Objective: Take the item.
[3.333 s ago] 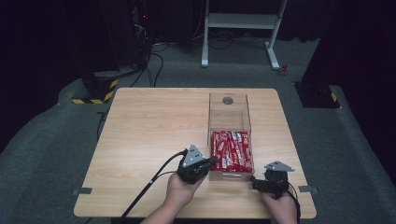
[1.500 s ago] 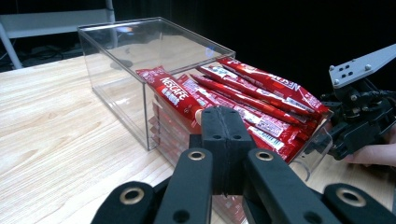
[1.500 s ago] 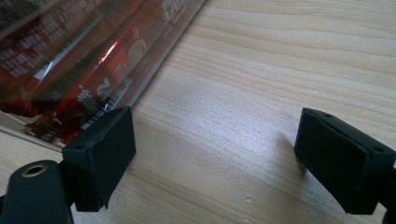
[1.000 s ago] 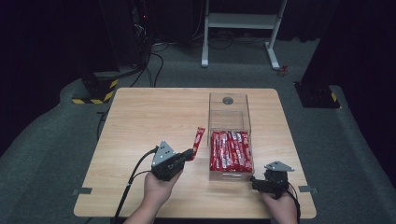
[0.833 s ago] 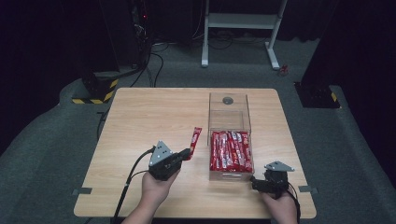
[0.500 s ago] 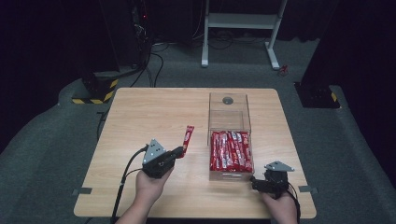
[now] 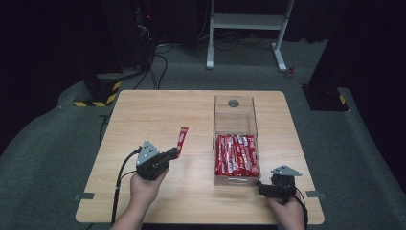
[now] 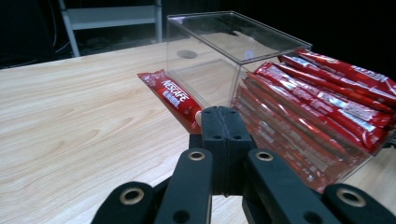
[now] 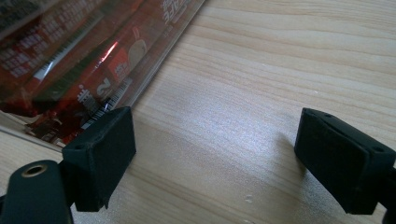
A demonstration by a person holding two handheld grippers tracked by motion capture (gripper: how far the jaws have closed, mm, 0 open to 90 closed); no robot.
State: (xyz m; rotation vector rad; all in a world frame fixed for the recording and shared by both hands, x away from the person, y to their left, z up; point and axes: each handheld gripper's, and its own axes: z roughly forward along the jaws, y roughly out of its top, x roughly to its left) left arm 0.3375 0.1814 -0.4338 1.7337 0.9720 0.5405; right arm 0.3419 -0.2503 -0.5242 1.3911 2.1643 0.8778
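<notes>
1. While my left gripper (image 7: 171, 154) hangs over the bare left half of the table (image 7: 143, 115), its jaws are pressed fully together on the lower end of one red coffee stick (image 7: 181, 140), which I hold clear of the wood
2. In the left gripper view the coffee stick (image 8: 172, 97) leaves my closed fingertips (image 8: 225, 122) and runs up and away to the left, its printed face up, its far end free
3. In the high view its long axis slants away from me, roughly along the table's depth, nearly parallel to the packed sticks
4. The clear box (image 7: 234, 120) stands to the right of the held stick, near but apart; its near half is packed with red sticks (image 7: 236, 154) lying lengthwise, its far half looks empty
5. My right gripper (image 7: 262, 189) rests by the near right corner of the box, jaws spread wide with nothing between them
6. In the right gripper view its left fingertip (image 9: 100, 156) sits just beside the clear wall (image 9: 154, 79), and bare wood shows in the gap
7. The relation that matters next, as I judge it: the open wood lies directly under and left of the stick, so my left hand, the nearer one, needs only to lower it flat along its present axis
</notes>
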